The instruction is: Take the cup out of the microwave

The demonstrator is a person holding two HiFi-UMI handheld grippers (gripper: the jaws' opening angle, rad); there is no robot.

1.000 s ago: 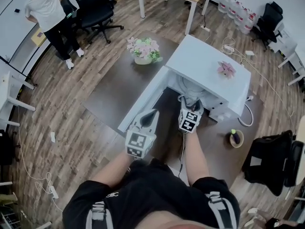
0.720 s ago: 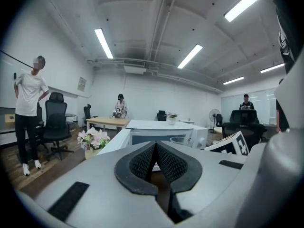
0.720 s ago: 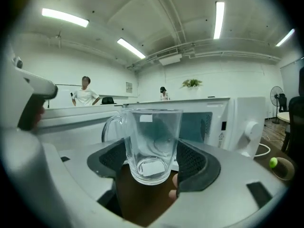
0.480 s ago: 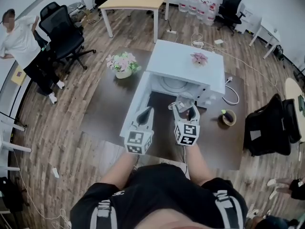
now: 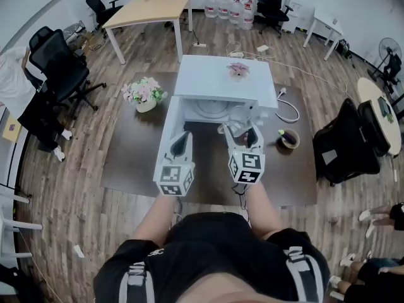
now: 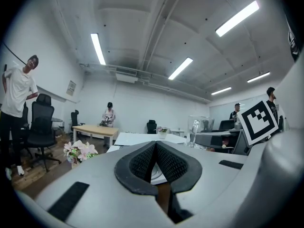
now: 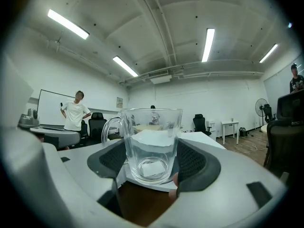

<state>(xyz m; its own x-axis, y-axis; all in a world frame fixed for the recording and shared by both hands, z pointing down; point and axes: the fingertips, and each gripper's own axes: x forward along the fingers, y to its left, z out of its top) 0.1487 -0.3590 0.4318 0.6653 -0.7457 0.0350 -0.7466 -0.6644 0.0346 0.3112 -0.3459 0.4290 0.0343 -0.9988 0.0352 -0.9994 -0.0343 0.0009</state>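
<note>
Far left on the desk (image 5: 126,150) there's a pot of flowers (image 5: 144,93), not part of this. Next, the microwave door (image 5: 168,128) hangs open. Your left gripper (image 5: 182,137) sits just in front of it, fingers pressed together on nothing. The microwave (image 5: 218,77) cavity looks bare apart from the turntable (image 5: 211,109). Right of centre, your right gripper (image 7: 153,161) has its fingers clamped on the cup (image 7: 152,141), upright in the air just in front of the opening and outside the cavity. So the removal step looks about done, and what's left is a set-down. My call: keep the cup level and pick bare desk in front, clear of the door and the small bowl (image 5: 289,137) at right. Lower till the base rests, then let go. Cup: clear glass mug, straight walls, thick base, handle to the left in the right gripper view, looks empty. Smooth glass, so it could slip if the hold slackens.
</note>
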